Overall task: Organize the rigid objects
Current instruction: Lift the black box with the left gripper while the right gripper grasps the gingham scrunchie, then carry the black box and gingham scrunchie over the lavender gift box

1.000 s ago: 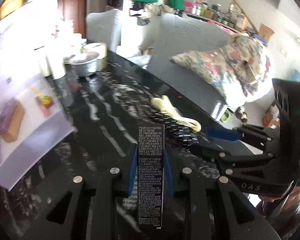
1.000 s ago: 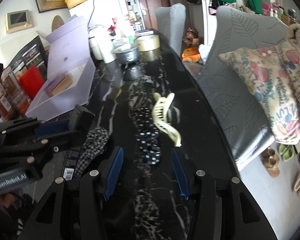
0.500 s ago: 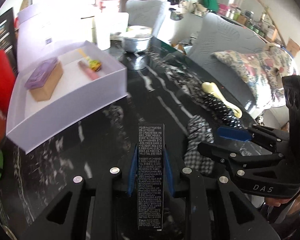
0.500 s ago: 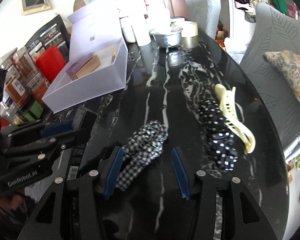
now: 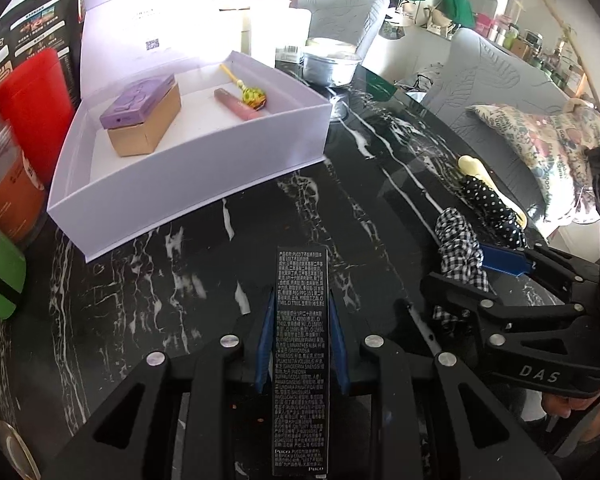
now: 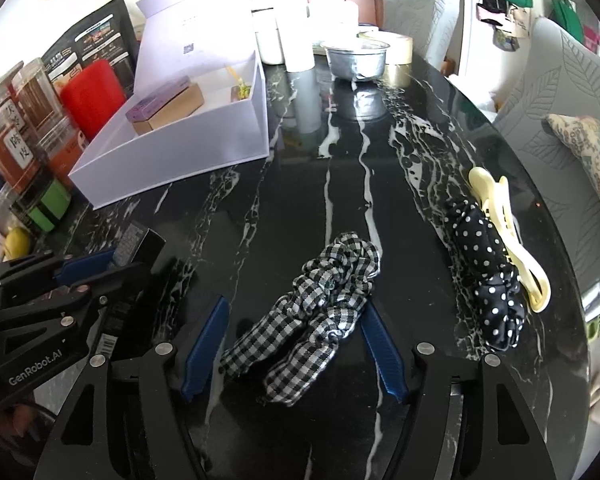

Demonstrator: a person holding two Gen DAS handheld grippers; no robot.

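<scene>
My left gripper (image 5: 300,340) is shut on a long black printed carton (image 5: 301,360), held above the black marble table in front of an open lilac box (image 5: 188,168). The lilac box (image 6: 204,148) holds a purple-topped brown box (image 5: 144,114), a pink tube (image 5: 234,104) and a yellow-green trinket (image 5: 252,94). My right gripper (image 6: 296,344) is open, its blue pads either side of a black-and-white checked scrunchie (image 6: 320,300). A cream hair claw (image 6: 508,236) lies against a polka-dot scrunchie (image 6: 486,268) at the right.
Jars, a red canister (image 6: 94,96) and a black brochure stand left of the lilac box. White cups, a metal bowl (image 6: 358,58) and a tape roll stand at the table's far end. Grey chairs and a floral cushion (image 5: 540,140) line the right edge.
Both grippers have swung left. The lilac box has come to the centre of the left view. The checked scrunchie now lies between the right gripper's open fingers.
</scene>
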